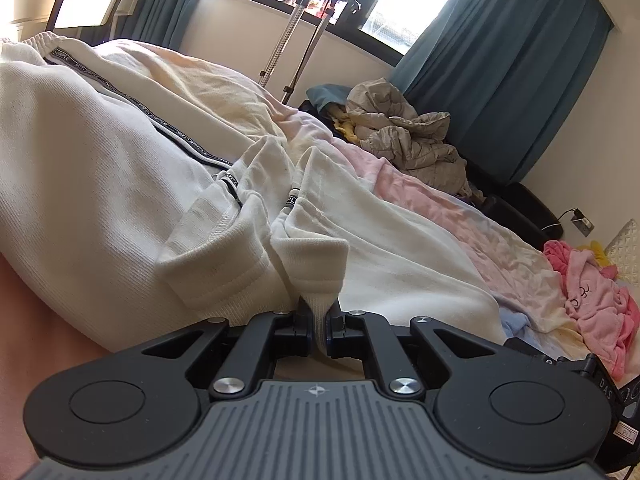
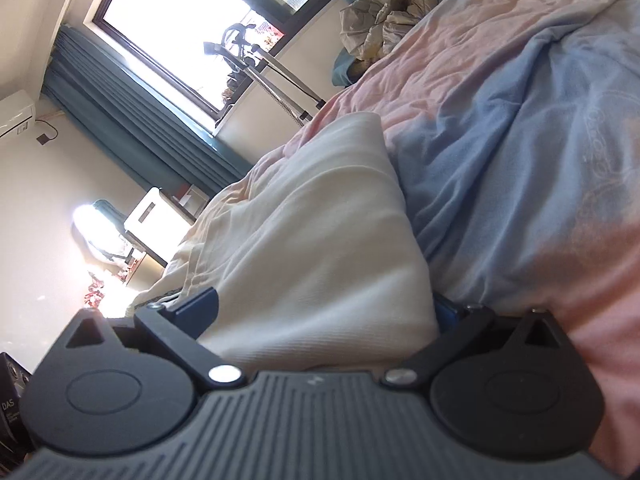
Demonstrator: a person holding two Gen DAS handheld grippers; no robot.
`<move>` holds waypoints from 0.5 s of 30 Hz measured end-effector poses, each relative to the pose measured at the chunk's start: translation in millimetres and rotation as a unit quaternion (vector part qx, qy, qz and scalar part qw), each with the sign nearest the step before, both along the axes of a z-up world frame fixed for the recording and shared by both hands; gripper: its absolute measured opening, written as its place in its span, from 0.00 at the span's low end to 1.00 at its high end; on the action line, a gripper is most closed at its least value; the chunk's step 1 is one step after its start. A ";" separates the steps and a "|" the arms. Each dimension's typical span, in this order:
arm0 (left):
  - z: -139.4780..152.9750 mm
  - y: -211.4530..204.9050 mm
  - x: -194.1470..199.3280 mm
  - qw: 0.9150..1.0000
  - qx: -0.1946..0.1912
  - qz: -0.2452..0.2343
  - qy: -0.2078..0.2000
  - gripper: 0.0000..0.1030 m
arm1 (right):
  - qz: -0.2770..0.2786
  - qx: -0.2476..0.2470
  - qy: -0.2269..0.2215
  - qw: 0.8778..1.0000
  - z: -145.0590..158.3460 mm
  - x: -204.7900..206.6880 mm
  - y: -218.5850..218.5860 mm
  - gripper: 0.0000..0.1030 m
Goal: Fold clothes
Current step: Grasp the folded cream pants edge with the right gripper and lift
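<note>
One cream garment (image 1: 120, 184) with a black lettered stripe lies spread on the bed (image 1: 472, 240). Its two ribbed cuffs sit side by side at the near edge, and the left gripper (image 1: 319, 332) has its fingers pinching one of them. The right gripper (image 2: 320, 316) has its fingers spread wide with a fold of the cream cloth between them. One pink robe (image 1: 596, 300) and one beige quilt (image 1: 404, 136) lie further along the bed.

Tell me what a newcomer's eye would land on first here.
First the white garment sprawled across the bed, its ribbed cuff pinched in the shut left gripper. Next the right gripper, jaws spread wide around a fold of it. Behind, bright windows between teal curtains.
</note>
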State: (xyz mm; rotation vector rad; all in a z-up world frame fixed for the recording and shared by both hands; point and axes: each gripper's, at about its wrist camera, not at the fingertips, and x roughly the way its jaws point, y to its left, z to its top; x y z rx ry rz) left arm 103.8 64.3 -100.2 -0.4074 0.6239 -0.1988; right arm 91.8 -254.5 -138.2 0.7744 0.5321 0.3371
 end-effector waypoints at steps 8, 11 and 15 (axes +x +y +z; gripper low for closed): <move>-0.6 -1.8 -0.1 1.000 0.001 0.000 0.000 0.08 | -0.007 0.057 -0.069 0.996 18.3 -1.5 -1.2 1.00; -0.5 -3.8 -0.8 1.000 0.010 -0.001 -0.002 0.08 | -0.019 0.058 0.000 0.998 -8.2 11.2 -6.0 0.98; -0.5 -4.0 -0.8 1.000 0.013 -0.001 -0.003 0.08 | -0.022 0.062 -0.015 0.998 -2.8 13.2 -1.3 0.95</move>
